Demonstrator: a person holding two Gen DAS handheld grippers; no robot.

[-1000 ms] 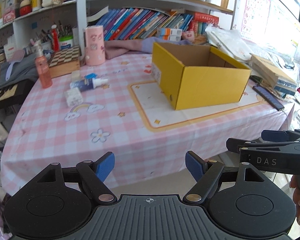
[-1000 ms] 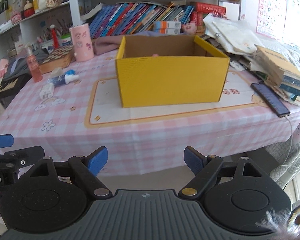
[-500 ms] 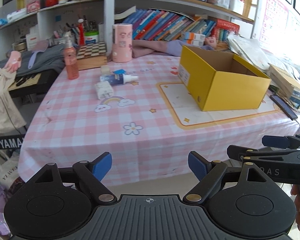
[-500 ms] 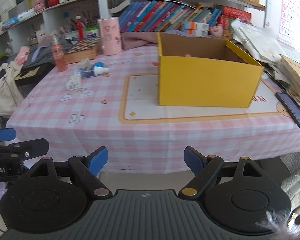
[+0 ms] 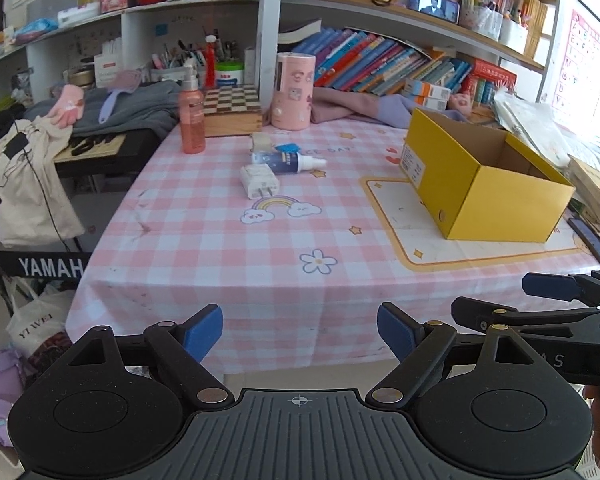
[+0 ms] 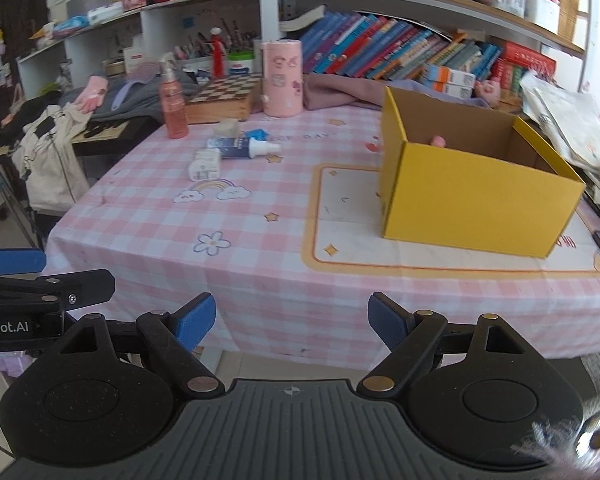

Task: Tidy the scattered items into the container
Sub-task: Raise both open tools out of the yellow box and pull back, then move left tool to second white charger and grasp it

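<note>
A: Yellow cardboard box [image 5: 486, 196] stands open-topped on the right part of the surface [image 5: 228, 248], on a cream mat [image 5: 412, 236] with an orange border. Confirm the loose items.

B: Confirmed. A small white-and-blue spray bottle [image 5: 286, 161] lies on its side near the far middle of the pink checked cloth. A white charger plug [image 5: 259, 181] lies just in front of it, touching or nearly so. A pale small block [image 5: 262, 142] and a blue packet [image 5: 287, 147] lie just behind the bottle. All are well apart from the box, to its left.

A: Other objects?

B: An orange-pink pump bottle [image 5: 192, 114] stands upright at the far left, beside a chessboard box [image 5: 230, 110]. A pink cylinder [image 5: 293, 91] stands behind the loose items.

A: State of each hand-held gripper?

B: Left hand-held gripper [image 5: 300, 332]: blue pads apart, nothing between them, short of the near edge. Right hand-held gripper [image 6: 291, 322]: pads apart, likewise empty, alongside the left.

A: Box contents?

B: A small pink object [image 6: 438, 141] shows at the inner wall; its nature cannot be told.
</note>
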